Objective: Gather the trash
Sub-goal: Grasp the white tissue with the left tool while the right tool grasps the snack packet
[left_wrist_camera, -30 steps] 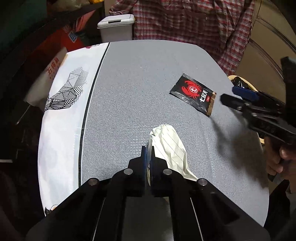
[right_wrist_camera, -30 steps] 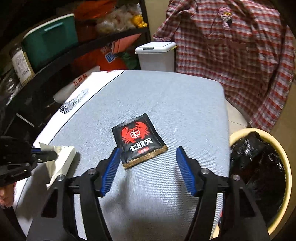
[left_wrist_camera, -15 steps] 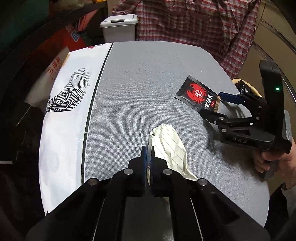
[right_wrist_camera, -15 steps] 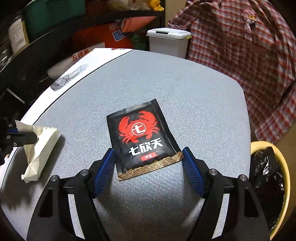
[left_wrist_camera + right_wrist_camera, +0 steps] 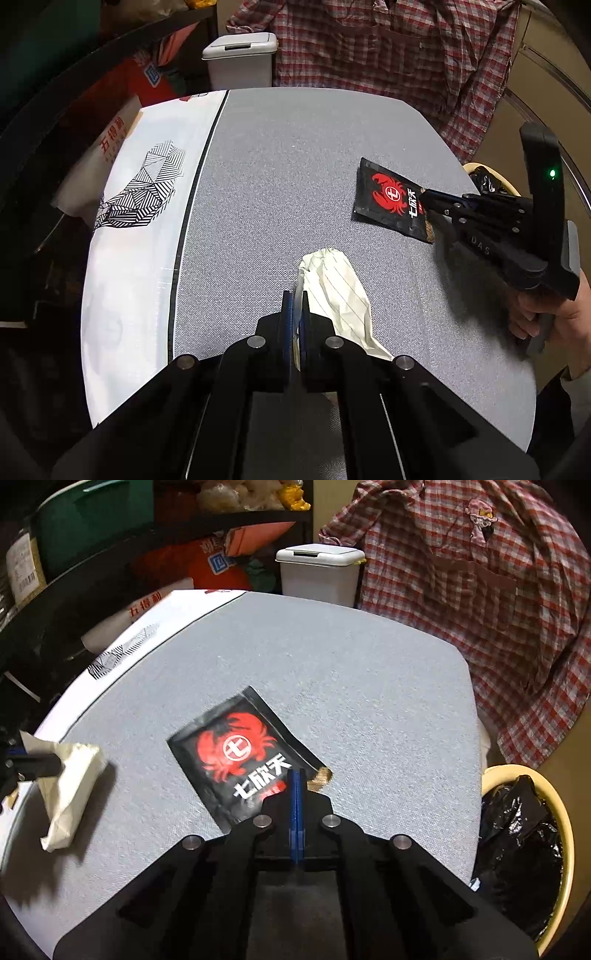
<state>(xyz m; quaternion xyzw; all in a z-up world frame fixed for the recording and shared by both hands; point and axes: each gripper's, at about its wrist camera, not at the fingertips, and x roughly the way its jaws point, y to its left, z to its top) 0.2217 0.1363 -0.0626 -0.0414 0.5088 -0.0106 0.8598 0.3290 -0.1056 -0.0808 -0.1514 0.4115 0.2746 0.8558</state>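
- Pinching the near gold-trimmed edge of the black crab packet (image 5: 236,760), your right gripper (image 5: 296,775) has its blue fingers (image 5: 293,805) clenched flat together on it.
- That packet lies on the grey table (image 5: 351,686) toward its right side, far end tilted away to the left; in the left wrist view the same packet (image 5: 391,201) has the right gripper (image 5: 428,195) clamped on its right end.
- Your left gripper (image 5: 294,297) is also clenched, fingers (image 5: 286,321) grasping the crumpled lined paper (image 5: 332,284) by its left edge.
- Paper rests on the table near the front, spreading out to the right of the left fingers; from the right wrist view the paper (image 5: 70,779) sits at the left table edge with the left gripper (image 5: 55,762) on it.
- Packet and paper are apart, bare grey table between them.
- Your right hand (image 5: 543,314) wraps the gripper handle at the right edge of the left view; green light on the handle is lit.
- White cloth with a black line drawing (image 5: 140,192) covers the left strip of the table.
- Yellow bin with a black liner (image 5: 524,834) stands just beside the table's right edge, lower down.
- White lidded bin (image 5: 319,572) stands beyond the far edge, plaid shirt (image 5: 480,590) hanging next to it.
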